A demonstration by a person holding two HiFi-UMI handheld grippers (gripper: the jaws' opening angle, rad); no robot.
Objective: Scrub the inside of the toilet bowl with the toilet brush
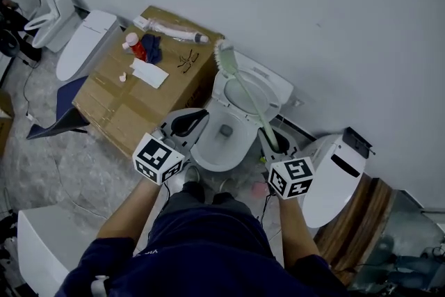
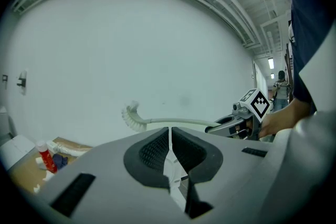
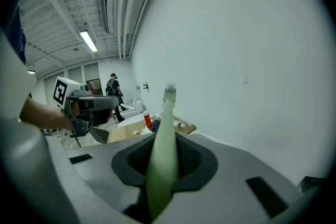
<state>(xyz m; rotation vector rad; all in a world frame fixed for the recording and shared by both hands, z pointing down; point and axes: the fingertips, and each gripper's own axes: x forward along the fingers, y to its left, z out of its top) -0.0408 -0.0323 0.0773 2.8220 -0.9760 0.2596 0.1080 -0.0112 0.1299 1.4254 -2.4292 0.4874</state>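
- Our right gripper [image 3: 164, 150] is clenched on the pale green plastic toilet brush [image 1: 248, 97], its jaws pinching the handle low down.
- The brush slants up and away from that gripper. Its white bristle head [image 1: 224, 57] hangs in the air over the back of the toilet, close to the grey wall [image 1: 313, 3], not down in the bowl.
- The white ceramic toilet bowl [image 1: 207, 161] sits right below us, between the two grippers, with its lid [image 1: 275, 84] raised and a dark drain opening at the bottom.
- Our left gripper [image 2: 170, 136] is closed on nothing, with its dark pads pressed together. It hovers just left of the bowl's rim.
- Hard against the toilet's left side stands a big brown cardboard box [image 1: 115, 111].
- On top of that box we see a red bottle [image 1: 138, 51], a crumpled blue cloth [image 1: 152, 46], a white sheet of paper [image 1: 150, 72], a pair of glasses [image 1: 186, 60] and a long clear-wrapped tube [image 1: 171, 30].
- Another white toilet [image 1: 332, 181] crowds our right side, resting on a wooden pallet [image 1: 363, 219].
- Two more white toilets [image 1: 85, 44] stand beyond the box at far left.
- In the right gripper view, a person in dark clothes stands in the background, well apart from us.
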